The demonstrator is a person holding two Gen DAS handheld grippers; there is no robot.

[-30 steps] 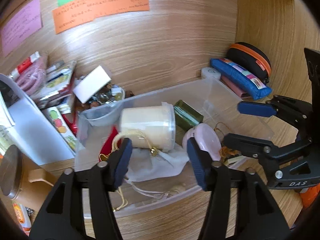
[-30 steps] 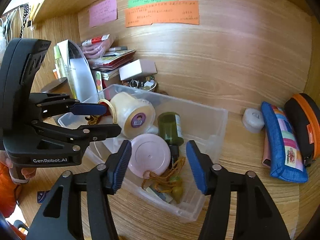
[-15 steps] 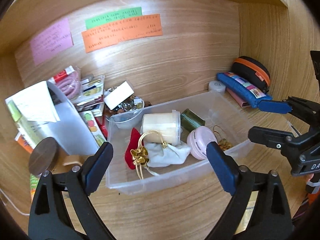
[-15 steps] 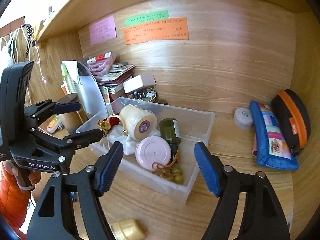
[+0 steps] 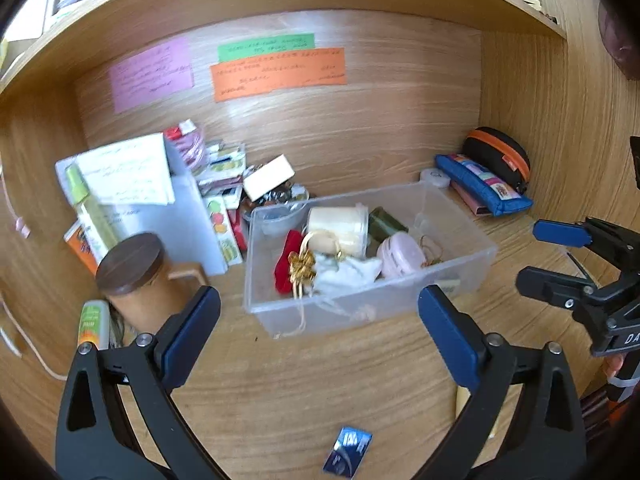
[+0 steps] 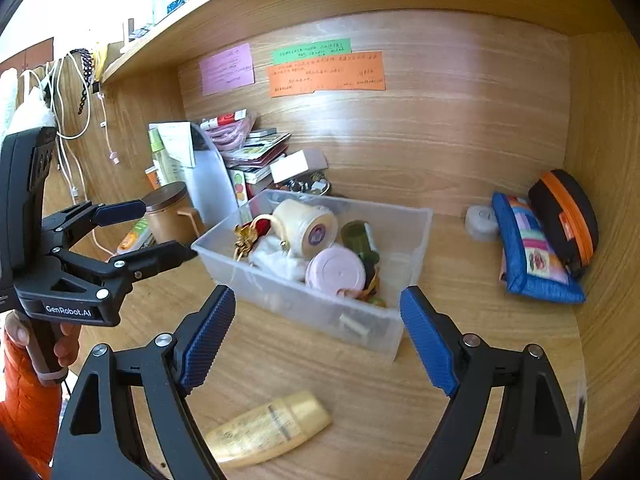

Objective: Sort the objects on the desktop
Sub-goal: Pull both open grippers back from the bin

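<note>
Both sets of fingers, left (image 5: 319, 332) and right (image 6: 317, 334), are opening wide with nothing between them, hovering over bare surface (image 5: 360, 392) in front of the bin (image 6: 304, 304). That clear bin holds a cream jar (image 6: 308, 228), a pink tin (image 6: 335, 269), a green bottle (image 6: 356, 234), a white cloth (image 5: 348, 274), a red pouch (image 5: 286, 266) and a gold bow (image 5: 302, 266). A yellow bottle (image 6: 266, 428) and a blue card (image 5: 348, 452) lie on the surface nearer than the bin, a lidded mug (image 5: 138, 276) stands left of it, and pouches (image 6: 532, 256) sit by the right wall.
</note>
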